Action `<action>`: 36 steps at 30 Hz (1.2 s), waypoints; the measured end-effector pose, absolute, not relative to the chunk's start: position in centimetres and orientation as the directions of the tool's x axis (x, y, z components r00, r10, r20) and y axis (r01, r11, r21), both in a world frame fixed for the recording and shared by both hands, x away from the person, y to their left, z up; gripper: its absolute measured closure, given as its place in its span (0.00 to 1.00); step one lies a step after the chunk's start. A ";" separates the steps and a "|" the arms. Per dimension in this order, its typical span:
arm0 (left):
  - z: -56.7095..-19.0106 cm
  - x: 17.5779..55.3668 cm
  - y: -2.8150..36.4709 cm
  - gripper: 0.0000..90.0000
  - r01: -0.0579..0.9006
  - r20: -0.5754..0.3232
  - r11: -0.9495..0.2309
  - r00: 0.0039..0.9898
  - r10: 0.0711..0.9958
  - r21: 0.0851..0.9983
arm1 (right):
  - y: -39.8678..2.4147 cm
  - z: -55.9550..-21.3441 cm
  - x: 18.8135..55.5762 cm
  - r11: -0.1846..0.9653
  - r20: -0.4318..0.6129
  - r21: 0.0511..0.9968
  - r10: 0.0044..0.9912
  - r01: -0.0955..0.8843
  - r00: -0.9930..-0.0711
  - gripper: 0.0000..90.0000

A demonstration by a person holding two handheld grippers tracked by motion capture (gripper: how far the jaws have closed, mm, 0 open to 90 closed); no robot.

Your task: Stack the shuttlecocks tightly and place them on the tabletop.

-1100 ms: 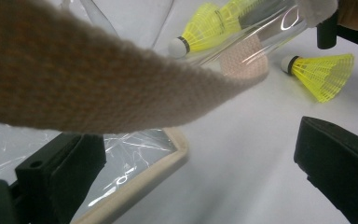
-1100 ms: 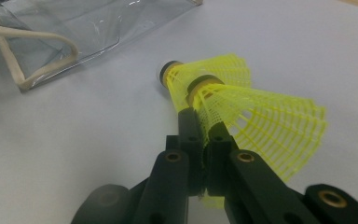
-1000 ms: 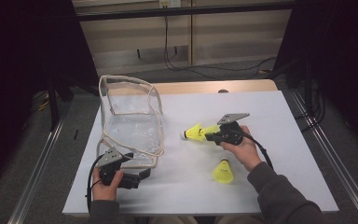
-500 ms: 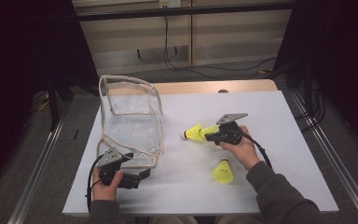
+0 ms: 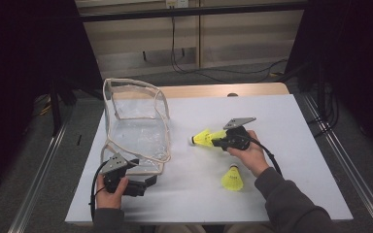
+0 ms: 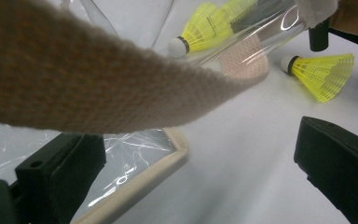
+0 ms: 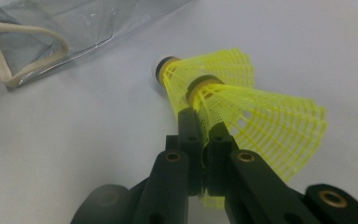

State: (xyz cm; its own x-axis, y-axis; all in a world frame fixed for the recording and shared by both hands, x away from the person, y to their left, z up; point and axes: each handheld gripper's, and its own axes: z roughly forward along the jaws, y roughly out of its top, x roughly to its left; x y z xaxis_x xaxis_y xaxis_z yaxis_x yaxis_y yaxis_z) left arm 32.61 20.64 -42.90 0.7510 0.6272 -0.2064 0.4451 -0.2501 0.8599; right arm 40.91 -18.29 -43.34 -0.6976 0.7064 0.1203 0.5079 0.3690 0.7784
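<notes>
My right gripper [image 7: 203,126] is shut on the mesh skirt of two nested yellow shuttlecocks [image 7: 223,91], holding them just over the white table, cork tips toward the bag. In the high view this right gripper [image 5: 218,141] and the nested pair [image 5: 205,138] sit right of centre. A third yellow shuttlecock [image 5: 232,179] lies on the table near the right hand. The clear plastic bag [image 5: 136,131] with beige trim stands open at the left. My left gripper [image 5: 148,182] is at the bag's near corner, jaws wide open, with the trimmed rim [image 6: 168,156] between them and untouched.
A beige strap [image 6: 98,84] of the bag hangs close across the left gripper view. The white table [image 5: 272,111] has bare room at the back right. Cables trail from both grippers toward the near edge. Metal rails [image 5: 349,170] run along both sides.
</notes>
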 end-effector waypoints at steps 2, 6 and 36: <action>-42.9 32.6 20.6 0.02 0.445 -0.207 -0.249 0.751 0.627 0.860 | -18.2 -43.3 41.0 0.368 0.122 0.778 0.706 0.509 -0.698 0.98; -42.9 32.6 20.6 0.02 0.445 -0.206 -0.250 0.751 0.627 0.860 | -18.2 -43.4 41.2 0.368 0.122 0.777 0.708 0.511 -0.696 0.98; -42.9 32.6 20.6 0.02 0.446 -0.207 -0.249 0.750 0.628 0.860 | -17.3 -43.4 41.6 0.379 0.118 0.775 0.699 0.505 -0.705 0.98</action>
State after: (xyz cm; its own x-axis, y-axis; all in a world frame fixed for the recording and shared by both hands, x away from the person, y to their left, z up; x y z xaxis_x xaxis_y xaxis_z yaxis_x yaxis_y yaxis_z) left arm 32.59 20.62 -42.90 0.7502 0.6281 -0.2066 0.4457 -0.2494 0.8597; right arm 41.59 -17.31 -43.40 -0.7052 0.6991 0.1179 0.5052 0.3788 0.7754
